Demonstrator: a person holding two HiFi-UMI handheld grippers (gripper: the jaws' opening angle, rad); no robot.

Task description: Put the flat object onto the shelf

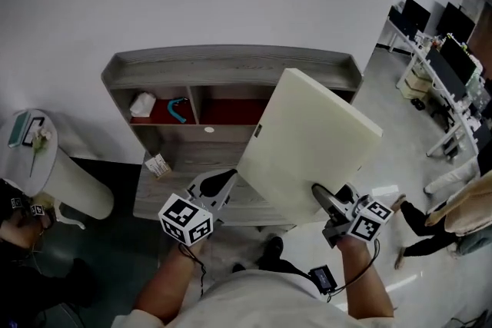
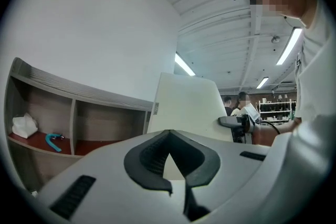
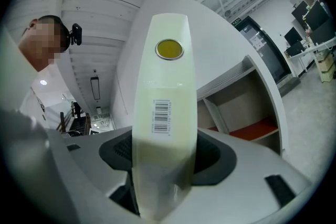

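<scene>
Head view shows the cream flat board (image 1: 307, 142) held in the air, tilted, in front of the right half of the grey wood-grain shelf unit (image 1: 231, 61), its far corner near the shelf's upper right end. The right gripper (image 1: 327, 200) has it by the near lower edge. In the right gripper view the jaws stand wide and press on both faces of the board, whose thin edge, with a barcode sticker (image 3: 161, 117), runs straight away from the camera.

The left gripper (image 1: 223, 182) sits just beside the board's lower left edge. Its own view shows the jaw tips together with nothing between them, and the board standing just ahead. Whether the tips touch the board I cannot tell.

The shelf lies straight ahead of both grippers, beyond the board, so the move looks like a forward carry with the board laid flatter. The right hand does the holding.

The shelf's top is bare, with a raised rim at the back and ends. The left red-floored compartment holds a white crumpled cloth (image 1: 143, 104) and a teal curved hook (image 1: 177, 110). The right compartment is partly hidden behind the board, and the part in sight looks free. The upright divider and the rim are the edges to miss.
</scene>
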